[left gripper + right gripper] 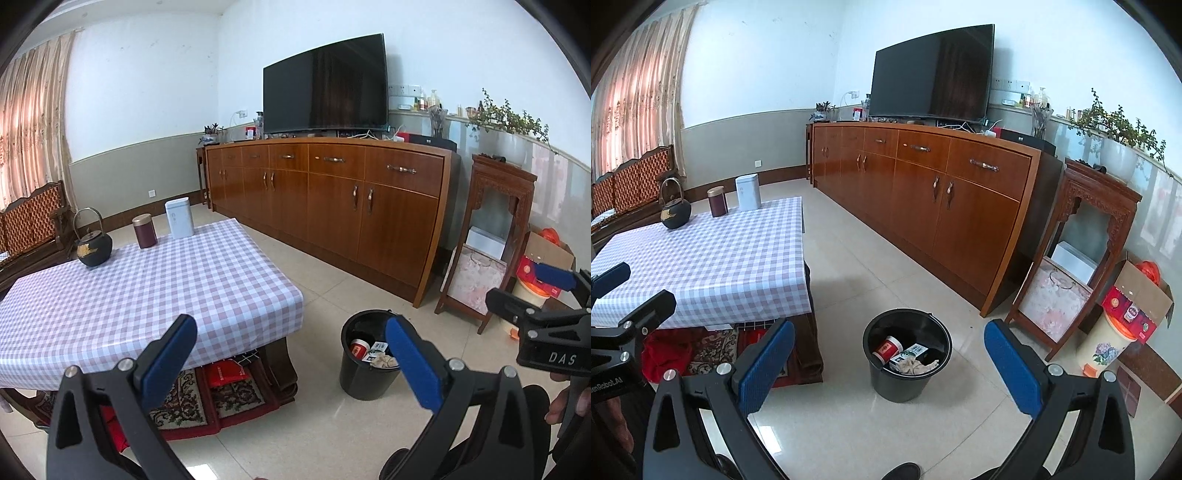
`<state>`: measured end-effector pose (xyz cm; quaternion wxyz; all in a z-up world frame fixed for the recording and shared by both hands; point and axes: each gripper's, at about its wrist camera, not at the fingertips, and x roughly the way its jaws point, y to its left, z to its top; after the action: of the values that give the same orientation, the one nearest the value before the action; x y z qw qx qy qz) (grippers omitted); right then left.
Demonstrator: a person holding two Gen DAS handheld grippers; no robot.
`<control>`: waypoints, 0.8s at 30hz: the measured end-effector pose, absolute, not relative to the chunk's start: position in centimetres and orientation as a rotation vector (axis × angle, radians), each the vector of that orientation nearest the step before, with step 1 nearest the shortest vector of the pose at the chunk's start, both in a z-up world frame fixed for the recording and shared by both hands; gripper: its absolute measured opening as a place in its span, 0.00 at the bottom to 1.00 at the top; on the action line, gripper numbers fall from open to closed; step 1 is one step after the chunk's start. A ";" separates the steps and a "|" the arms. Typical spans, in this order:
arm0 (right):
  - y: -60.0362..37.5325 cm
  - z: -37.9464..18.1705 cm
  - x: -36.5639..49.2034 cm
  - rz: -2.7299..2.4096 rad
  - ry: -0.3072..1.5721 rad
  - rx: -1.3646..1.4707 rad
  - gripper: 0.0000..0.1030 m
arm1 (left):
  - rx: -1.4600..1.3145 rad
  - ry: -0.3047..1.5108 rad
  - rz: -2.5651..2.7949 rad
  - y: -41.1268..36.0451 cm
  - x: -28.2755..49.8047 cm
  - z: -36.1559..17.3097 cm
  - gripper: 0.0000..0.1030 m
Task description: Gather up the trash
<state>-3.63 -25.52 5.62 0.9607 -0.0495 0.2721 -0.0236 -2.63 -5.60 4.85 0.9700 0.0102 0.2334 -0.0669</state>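
hovering over the tiled floor, both tools spread wide and holding nothing. left tool has its blue pads far apart; black trash bucket sits on the floor just behind its right finger, partly hidden by it. right tool is equally wide open — the bucket shows between its two fingers, a little ahead of them. inside the bucket: a red paper cup, a small printed carton and crumpled tissue, all lying against one another at the bottom. checked surface is ahead-left of both tools, carrying a dark kettle, a maroon tin and a white box along its far edge — the near part is bare cloth. long wooden cabinet with a tv stands well beyond the bucket. carved side stand is ahead-right of the right tool. a hand grips the right tool's handle at the right edge of the left wrist view.
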 end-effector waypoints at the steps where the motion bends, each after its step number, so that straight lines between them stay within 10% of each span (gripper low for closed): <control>1: -25.5 5.6 -3.6 -0.047 0.552 -0.100 1.00 | 0.021 0.471 -0.137 -5.6 -2.7 4.9 1.00; 24: -25.3 5.4 -3.8 -0.048 0.548 -0.104 1.00 | 0.028 0.469 -0.142 -5.7 -2.8 5.2 1.00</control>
<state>-3.77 -25.30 5.44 0.9610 -0.0511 0.2706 -0.0239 -2.81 -5.75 5.19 0.9700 0.0137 0.2322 -0.0704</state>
